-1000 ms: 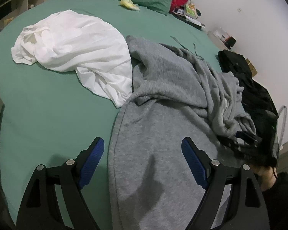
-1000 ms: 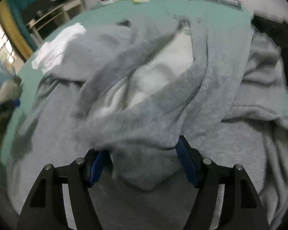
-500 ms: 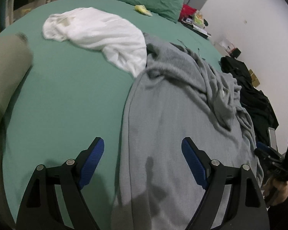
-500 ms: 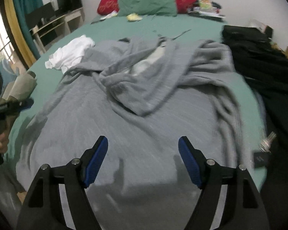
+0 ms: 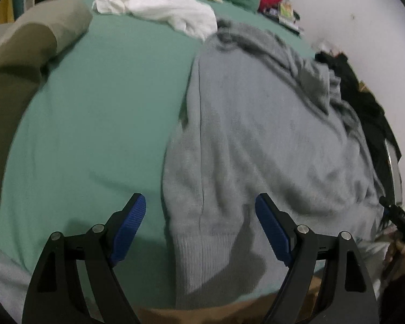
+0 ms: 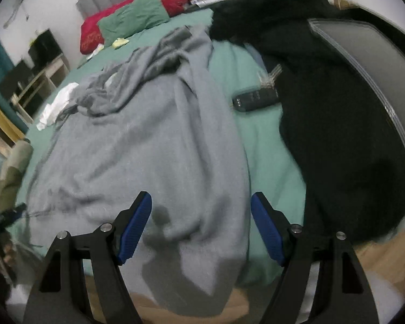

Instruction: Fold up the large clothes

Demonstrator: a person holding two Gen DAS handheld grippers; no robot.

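Blue-padded left tool and right tool both spread apart, gripping nothing, poised over grey sweater lying flat on green bed. White garment at 12 o'clock; black clothing at 2. No legible writing.

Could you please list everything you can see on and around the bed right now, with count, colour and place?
knitted sweater: one, grey, spread on bed, hem at near edge
bedsheet: one, green
crumpled white garment: one, far side
black garment: one, right of sweater
dark key fob: one, with keys, between sweater and black garment
pillows: green and red, at headboard
left gripper: open, over hem
right gripper: open, over hem
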